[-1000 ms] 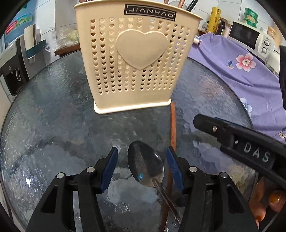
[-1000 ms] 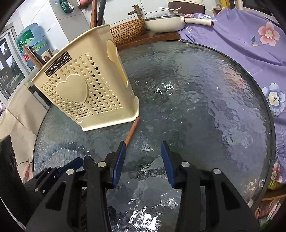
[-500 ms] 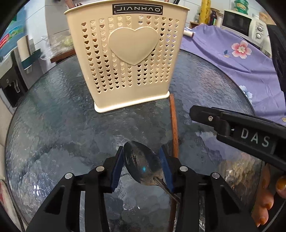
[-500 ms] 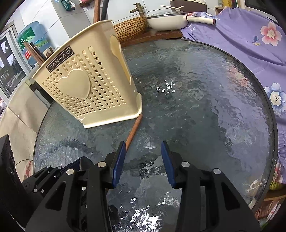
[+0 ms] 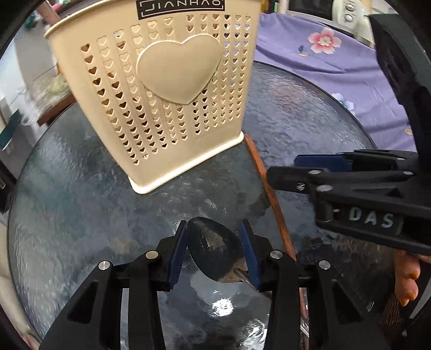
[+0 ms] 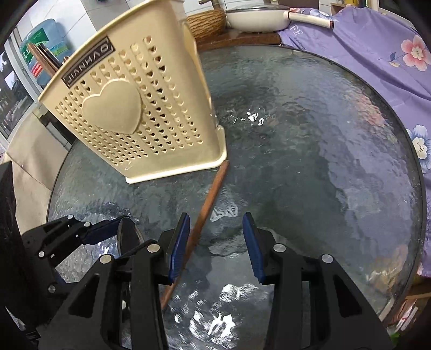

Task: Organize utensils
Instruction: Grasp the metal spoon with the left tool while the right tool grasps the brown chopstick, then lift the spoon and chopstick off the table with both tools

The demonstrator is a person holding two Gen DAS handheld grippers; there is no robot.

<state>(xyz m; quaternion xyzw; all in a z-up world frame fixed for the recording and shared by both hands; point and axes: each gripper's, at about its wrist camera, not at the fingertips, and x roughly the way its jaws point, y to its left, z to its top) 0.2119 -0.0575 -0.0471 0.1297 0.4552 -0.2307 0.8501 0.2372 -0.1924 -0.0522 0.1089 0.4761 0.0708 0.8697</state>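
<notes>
A metal spoon (image 5: 212, 249) has its bowl pinched between the blue pads of my left gripper (image 5: 214, 242), which is shut on it; the handle runs back under the fingers, out of sight. The cream heart-patterned utensil holder (image 5: 172, 94) stands upright on the glass table just beyond. A long wooden stick (image 5: 272, 199) lies to the right, one end touching the holder's base. My right gripper (image 6: 216, 237) hovers open over the glass, nothing between its pads, with the wooden stick (image 6: 208, 204) running beside its left pad. The spoon (image 6: 126, 237) also shows there, in the left gripper (image 6: 89, 234).
The round glass table (image 6: 323, 161) has a dark rim. A purple flowered cloth (image 6: 377, 53) lies beyond its right edge. A white pan (image 6: 256, 18) and a woven basket (image 6: 207, 21) sit behind. Wooden utensils (image 6: 43, 59) stick out of the holder (image 6: 129, 113). A hand's fingers (image 5: 406, 280) show at the right.
My left jaws have closed onto the spoon's bowl and the left wrist has rolled, so the holder now looks tilted. The right gripper has crept closer to the stick, still open.
</notes>
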